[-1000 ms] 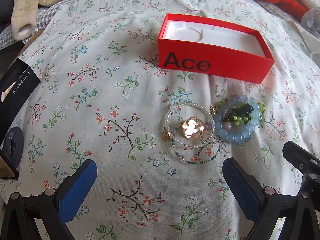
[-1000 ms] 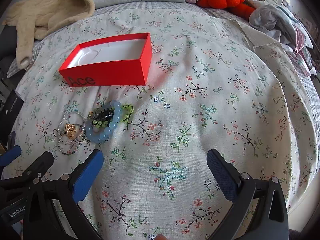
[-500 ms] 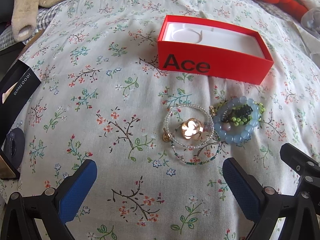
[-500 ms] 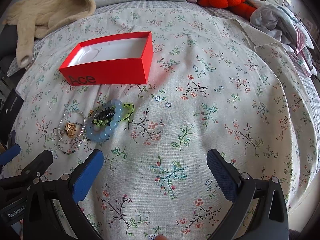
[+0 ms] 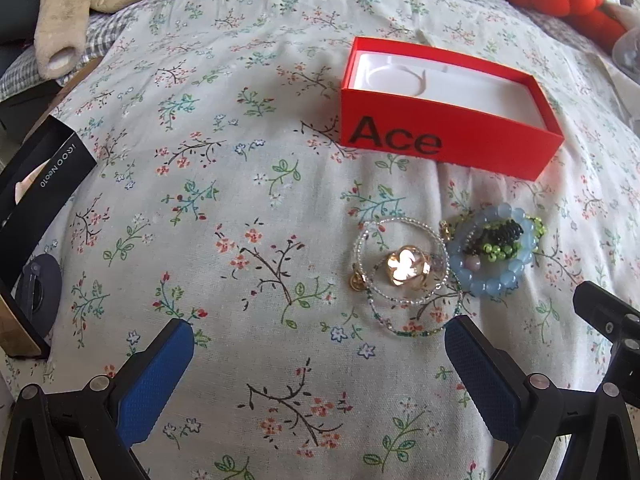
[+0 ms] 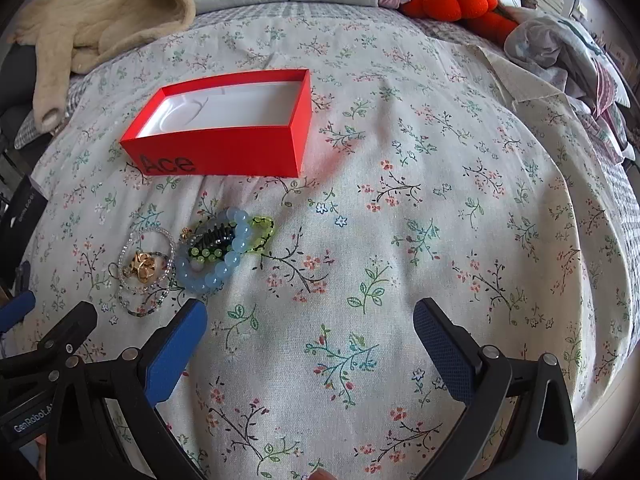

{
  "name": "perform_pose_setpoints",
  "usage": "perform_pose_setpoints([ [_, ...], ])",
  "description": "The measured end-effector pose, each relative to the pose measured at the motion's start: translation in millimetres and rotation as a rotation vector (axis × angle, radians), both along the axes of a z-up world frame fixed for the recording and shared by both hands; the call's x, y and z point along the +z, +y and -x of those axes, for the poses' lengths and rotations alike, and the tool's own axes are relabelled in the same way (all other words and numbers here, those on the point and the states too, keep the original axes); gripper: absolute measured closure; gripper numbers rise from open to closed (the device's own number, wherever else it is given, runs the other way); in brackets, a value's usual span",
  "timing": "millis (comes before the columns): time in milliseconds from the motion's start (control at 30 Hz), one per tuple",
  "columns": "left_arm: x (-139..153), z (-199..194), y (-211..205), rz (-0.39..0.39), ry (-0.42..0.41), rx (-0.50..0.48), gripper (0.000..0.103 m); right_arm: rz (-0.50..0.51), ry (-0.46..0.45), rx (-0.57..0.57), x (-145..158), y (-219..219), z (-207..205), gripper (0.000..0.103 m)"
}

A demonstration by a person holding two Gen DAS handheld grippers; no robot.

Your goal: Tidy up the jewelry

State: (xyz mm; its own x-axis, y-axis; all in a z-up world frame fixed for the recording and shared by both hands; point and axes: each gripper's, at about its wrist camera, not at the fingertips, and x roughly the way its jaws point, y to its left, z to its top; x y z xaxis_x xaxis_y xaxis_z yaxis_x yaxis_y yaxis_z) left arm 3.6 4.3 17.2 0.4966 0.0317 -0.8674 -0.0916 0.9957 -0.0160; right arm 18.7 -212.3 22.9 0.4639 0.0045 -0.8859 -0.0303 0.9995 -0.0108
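Observation:
An open red "Ace" box [image 5: 448, 144] with a white insert sits on the floral bedspread; it also shows in the right wrist view [image 6: 224, 148]. In front of it lies a jewelry pile: a gold flower ring [image 5: 406, 266] [image 6: 141, 267] inside clear bead bracelets [image 5: 400, 300], a blue bead bracelet [image 5: 494, 280] [image 6: 218, 272], and green and black beads [image 5: 500, 238] [image 6: 218, 240]. My left gripper [image 5: 318, 344] is open and empty, just in front of the pile. My right gripper [image 6: 310, 320] is open and empty, right of the pile.
A black phone box [image 5: 36, 196] hangs at the left edge of the bed. A beige garment [image 6: 92, 28] lies at the back left, an orange plush [image 6: 460, 2] and crumpled clothes [image 6: 560, 52] at the back right. The bed drops off at the right.
Both grippers have edged slightly forward toward the jewelry pile. Nothing was taken hold of; both stay open.

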Motion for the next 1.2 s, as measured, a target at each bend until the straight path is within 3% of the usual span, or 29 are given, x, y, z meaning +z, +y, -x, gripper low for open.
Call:
perform_pose_setpoints([
  [167, -1, -2, 2, 0.003, -0.001, -0.002, 0.0, -0.011, 0.016, 0.0, -2, 1, -6, 0.0],
  [400, 1, -14, 17, 0.065, -0.046, 0.008, 0.0, -0.056, 0.062, 0.031, -3, -1, -24, 0.0],
  [633, -8, -48, 34, 0.147, 0.052, 0.016, 0.0, -0.087, 0.154, 0.064, -4, -8, -61, 0.0],
  [733, -12, -59, 42, 0.226, 0.072, 0.014, 0.005, -0.15, 0.208, 0.086, -7, -10, -74, 0.0],
  [833, -19, -70, 46, 0.324, 0.103, 0.001, 0.017, -0.228, 0.235, 0.119, -7, -9, -85, 0.003],
  [933, -26, -77, 46, 0.404, 0.116, -0.019, 0.029, -0.297, 0.246, 0.141, -10, -10, -90, 0.019],
  [1000, -31, -80, 44, 0.445, 0.131, -0.033, 0.049, -0.366, 0.258, 0.148, -12, -13, -91, 0.045],
  [1067, -35, -82, 42, 0.474, 0.145, -0.041, 0.063, -0.43, 0.275, 0.161, -14, -12, -93, 0.064],
  [1200, -40, -84, 36, 0.453, 0.151, -0.056, 0.083, -0.461, 0.283, 0.19, -14, -5, -95, 0.076],
])
